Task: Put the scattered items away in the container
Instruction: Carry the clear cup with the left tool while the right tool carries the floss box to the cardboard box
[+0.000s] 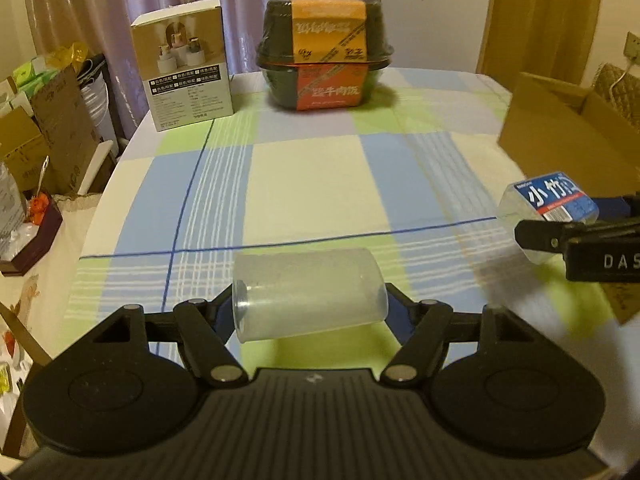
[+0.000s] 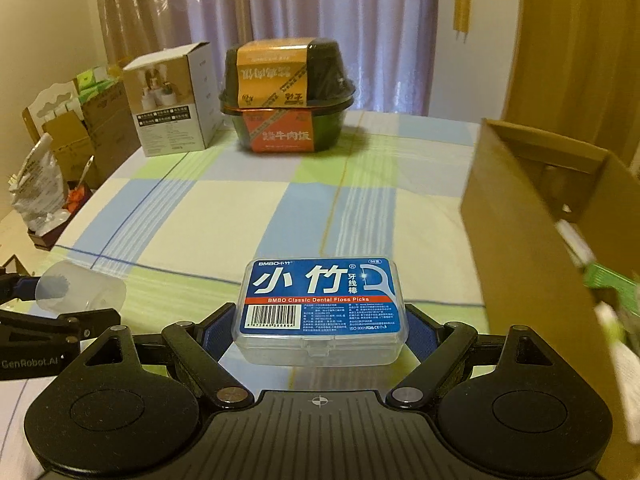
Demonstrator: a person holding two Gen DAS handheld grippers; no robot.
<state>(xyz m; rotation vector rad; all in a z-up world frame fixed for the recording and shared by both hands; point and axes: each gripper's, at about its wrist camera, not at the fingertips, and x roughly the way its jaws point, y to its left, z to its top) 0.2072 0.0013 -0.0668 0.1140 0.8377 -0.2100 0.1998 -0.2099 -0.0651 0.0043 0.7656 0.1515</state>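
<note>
So both hands are loaded right now. My left gripper (image 1: 310, 312) is clamped on a frosted clear plastic cup (image 1: 308, 294), held sideways off the tablecloth (image 1: 312, 184), and my right gripper (image 2: 320, 316) is squeezed onto a box of dental floss picks (image 2: 321, 308), blue label up, also lifted clear of the table. The two sit near each other; each one peeks into the edge of the other's camera.

The cardboard box (image 2: 516, 216) is the container, sitting on my right side of the table with its top open. I can already see some green and white stuff inside, blurry, can't tell what.

I'd call this the carry step: both picks done, nothing dropped in yet. The floss box is much nearer the carton, so I'd swing the right over the rim first and let go, then bring the cup across. The cup looks slick and light, so I'd go easy on the tilt.

Still on the table at the far end: an instant beef rice bowl (image 1: 324, 54) and a white product carton (image 1: 186, 66).
</note>
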